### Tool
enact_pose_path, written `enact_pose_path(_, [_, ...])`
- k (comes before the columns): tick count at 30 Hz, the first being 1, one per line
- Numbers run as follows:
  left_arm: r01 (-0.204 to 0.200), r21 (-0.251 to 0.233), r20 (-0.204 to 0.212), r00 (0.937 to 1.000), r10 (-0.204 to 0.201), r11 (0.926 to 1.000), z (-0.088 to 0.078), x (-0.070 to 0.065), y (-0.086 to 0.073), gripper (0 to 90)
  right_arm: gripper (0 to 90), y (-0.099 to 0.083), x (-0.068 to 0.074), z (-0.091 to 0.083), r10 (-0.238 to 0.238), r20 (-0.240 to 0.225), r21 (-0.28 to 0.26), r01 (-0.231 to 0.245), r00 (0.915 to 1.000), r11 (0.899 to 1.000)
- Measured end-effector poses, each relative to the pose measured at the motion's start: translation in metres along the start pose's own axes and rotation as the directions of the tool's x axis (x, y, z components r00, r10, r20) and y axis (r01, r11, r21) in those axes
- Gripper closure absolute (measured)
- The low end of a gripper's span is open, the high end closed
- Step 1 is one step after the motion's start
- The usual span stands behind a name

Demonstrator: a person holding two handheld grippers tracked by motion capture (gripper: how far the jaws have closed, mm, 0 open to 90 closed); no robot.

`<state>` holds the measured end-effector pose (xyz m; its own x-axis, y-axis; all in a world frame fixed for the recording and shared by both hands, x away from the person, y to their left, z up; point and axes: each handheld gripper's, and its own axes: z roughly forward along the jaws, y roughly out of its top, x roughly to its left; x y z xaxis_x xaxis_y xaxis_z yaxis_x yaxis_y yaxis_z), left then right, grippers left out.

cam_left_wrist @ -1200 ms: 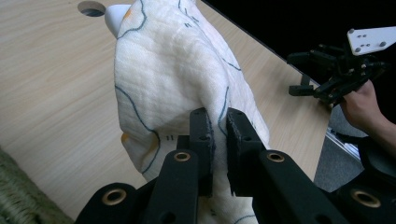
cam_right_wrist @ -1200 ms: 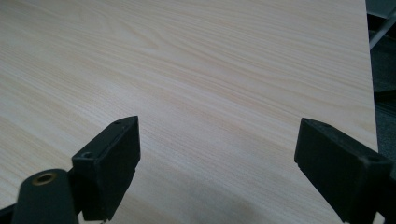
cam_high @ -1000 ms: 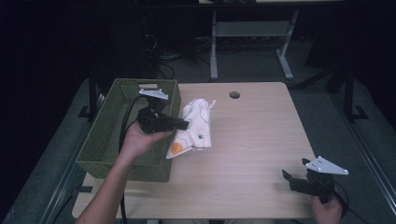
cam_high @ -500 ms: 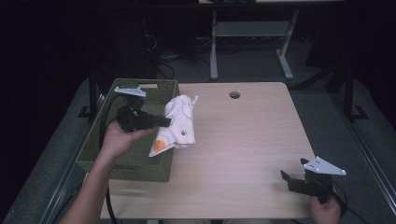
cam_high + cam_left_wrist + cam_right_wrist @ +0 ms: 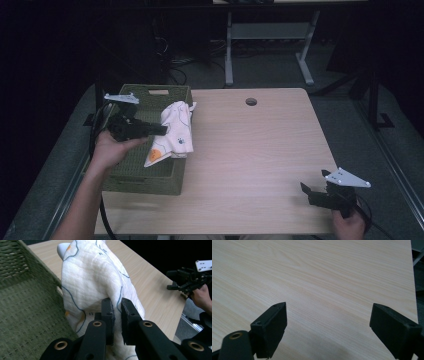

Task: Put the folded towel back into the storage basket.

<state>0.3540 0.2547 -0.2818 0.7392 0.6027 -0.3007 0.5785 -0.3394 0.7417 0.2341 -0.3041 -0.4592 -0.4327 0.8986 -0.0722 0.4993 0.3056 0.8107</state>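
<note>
1. Dark floor, cables and a grey metal frame lie behind the pale wooden worktop, the largest thing in the high view.
2. At the worktop's left edge stands a green woven basket, open at the top, its long side running along that edge toward the far left corner.
3. Over the basket's right rim hangs a white cloth with thin blue lines and orange spots, partly above the basket and partly above the bare wood beside it.
4. Holding the cloth is the left gripper; in the left gripper view its jaws are clamped together on a fold of the fabric, with only the thin layer between the pads.
5. Near the worktop's near right corner the right gripper rests low in the person's hand; the right gripper view shows its jaws wide apart with nothing between them.
6. Judging by its drape and creases, the cloth is light, soft and limp, so it will sag and trail from any single pinch. A bunched fold or a corner gives the surest hold, and the hanging tail could snag on the basket rim.
</note>
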Motion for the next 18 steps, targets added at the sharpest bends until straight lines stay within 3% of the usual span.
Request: enact_pose_path(18, [0.030, 0.000, -0.031, 0.9991, -0.030, 0.9995, -0.024, 0.019, -0.014, 82.7, 13.9, 0.000, 0.001, 0.001, 0.006, -0.002, 0.004, -0.006, 1.0000, 1.000])
